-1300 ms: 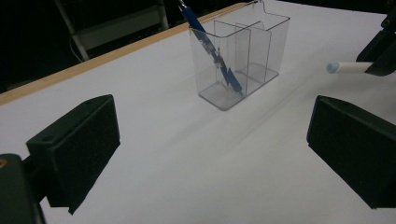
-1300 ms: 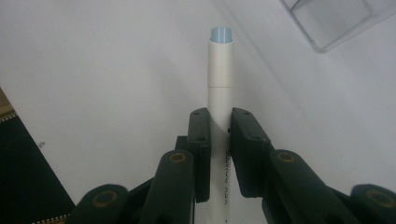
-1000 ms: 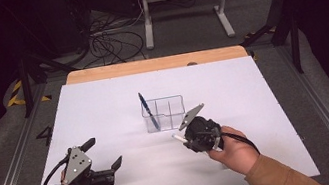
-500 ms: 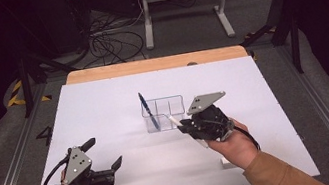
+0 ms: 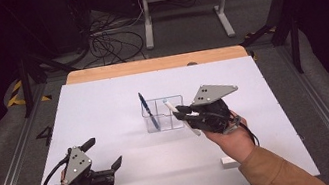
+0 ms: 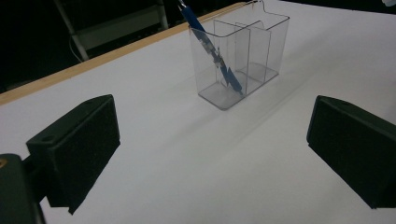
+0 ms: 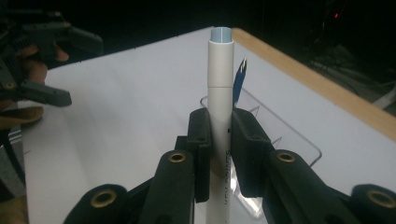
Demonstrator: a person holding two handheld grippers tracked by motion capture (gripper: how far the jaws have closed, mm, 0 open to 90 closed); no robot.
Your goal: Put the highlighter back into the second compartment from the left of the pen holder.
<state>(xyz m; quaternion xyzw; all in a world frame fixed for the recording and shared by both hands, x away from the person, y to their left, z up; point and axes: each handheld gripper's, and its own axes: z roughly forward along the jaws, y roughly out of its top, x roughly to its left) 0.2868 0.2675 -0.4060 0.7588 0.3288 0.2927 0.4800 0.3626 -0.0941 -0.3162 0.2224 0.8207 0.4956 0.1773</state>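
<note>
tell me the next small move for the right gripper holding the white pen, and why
Probably carry the white pen a little further over an empty compartment of the clear organizer, then lower it in. The right gripper is shut on the pen, beside the organizer's right end in the high view, while the blue pen fills the left compartment. The left gripper sits open, apart.

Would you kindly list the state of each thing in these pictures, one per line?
White pen: clamped in the right gripper, lifted off the table, beside the clear holder.
Blue pen: leaning inside the holder's end compartment.
Clear holder: upright on the table; other compartments empty.
Left gripper: open, holding nothing.
Small white block: lying flat near the table's front edge.
</note>
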